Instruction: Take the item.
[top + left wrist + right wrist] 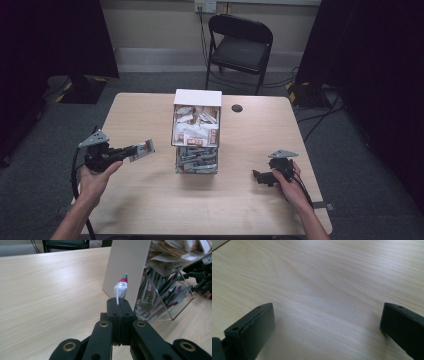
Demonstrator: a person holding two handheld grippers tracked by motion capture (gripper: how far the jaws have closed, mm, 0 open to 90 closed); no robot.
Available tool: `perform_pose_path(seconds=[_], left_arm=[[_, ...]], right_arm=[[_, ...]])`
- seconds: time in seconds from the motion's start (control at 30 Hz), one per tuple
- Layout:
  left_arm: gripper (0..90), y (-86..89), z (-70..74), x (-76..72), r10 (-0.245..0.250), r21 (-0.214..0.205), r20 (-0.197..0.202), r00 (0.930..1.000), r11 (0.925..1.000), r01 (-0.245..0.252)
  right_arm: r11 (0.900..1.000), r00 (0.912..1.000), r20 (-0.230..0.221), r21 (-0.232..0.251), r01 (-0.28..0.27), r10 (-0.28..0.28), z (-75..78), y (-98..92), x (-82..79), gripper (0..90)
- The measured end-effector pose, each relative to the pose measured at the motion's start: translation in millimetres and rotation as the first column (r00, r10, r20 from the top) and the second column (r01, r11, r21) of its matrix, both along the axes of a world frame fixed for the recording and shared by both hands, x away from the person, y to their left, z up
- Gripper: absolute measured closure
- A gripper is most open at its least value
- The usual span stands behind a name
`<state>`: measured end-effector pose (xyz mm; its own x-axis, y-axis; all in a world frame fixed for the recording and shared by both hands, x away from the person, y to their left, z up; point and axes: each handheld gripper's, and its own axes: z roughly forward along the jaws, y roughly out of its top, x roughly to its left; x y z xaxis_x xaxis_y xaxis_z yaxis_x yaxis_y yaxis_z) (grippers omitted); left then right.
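Sachet (121,288) – lower half hidden between clamped jaws

no readable text, packets' (196,131) print too small and blurred

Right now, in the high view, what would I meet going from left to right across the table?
Left gripper pinching a packet → clear box of packets → right gripper.
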<state>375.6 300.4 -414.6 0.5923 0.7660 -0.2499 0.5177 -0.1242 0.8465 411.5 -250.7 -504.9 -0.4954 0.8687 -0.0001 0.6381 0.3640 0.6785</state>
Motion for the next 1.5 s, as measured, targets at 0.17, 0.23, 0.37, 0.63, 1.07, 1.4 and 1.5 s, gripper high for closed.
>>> perform_pose_path(seconds=[0.17, 0.23, 0.37, 0.63, 1.07, 1.4, 1.5], left_arm=[[89.7, -1.5, -5.9, 9.2, 0.017, 0.008, -0.01, 0.9998, 0.9998, -0.017], [89.7, -2.3, -8.3, 12.8, 0.021, 0.017, -0.011, 0.9997, 0.9996, -0.02], [89.7, -3.7, -11.8, 17.2, 0.028, 0.01, -0.017, 0.9995, 0.9996, -0.028], [89.6, -10.1, -22.6, 24.0, 0.015, 0.036, -0.03, 0.9994, 0.9993, -0.014], [89.6, -12.5, -41.1, 21.2, 0.013, 0.035, -0.083, 0.9964, 0.9993, -0.01], [89.6, -11.4, -56.5, 27.4, 0.028, 0.051, -0.132, 0.9908, 0.9985, -0.021], [89.5, -13.6, -57.2, 29.2, 0.031, 0.06, -0.134, 0.9904, 0.9979, -0.023]], right_arm=[[1.0, 1.0, 0.0, 0.0, 0.0, 0.0, 0.0, 0.0, 0.0, 0.0], [1.0, 1.0, 0.0, 0.0, 0.0, 0.0, 0.0, 0.0, 0.0, 0.0], [1.0, 1.0, 0.0, 0.0, 0.0, 0.0, 0.0, 0.0, 0.0, 0.0], [1.0, 1.0, 0.0, 0.0, 0.0, 0.0, 0.0, 0.0, 0.0, 0.0], [1.0, 1.0, 0.0, 0.0, 0.0, 0.0, 0.0, 0.0, 0.0, 0.0], [1.0, 1.0, 0.0, 0.0, 0.0, 0.0, 0.0, 0.0, 0.0, 0.0], [1.0, 1.0, 0.0, 0.0, 0.0, 0.0, 0.0, 0.0, 0.0, 0.0]])
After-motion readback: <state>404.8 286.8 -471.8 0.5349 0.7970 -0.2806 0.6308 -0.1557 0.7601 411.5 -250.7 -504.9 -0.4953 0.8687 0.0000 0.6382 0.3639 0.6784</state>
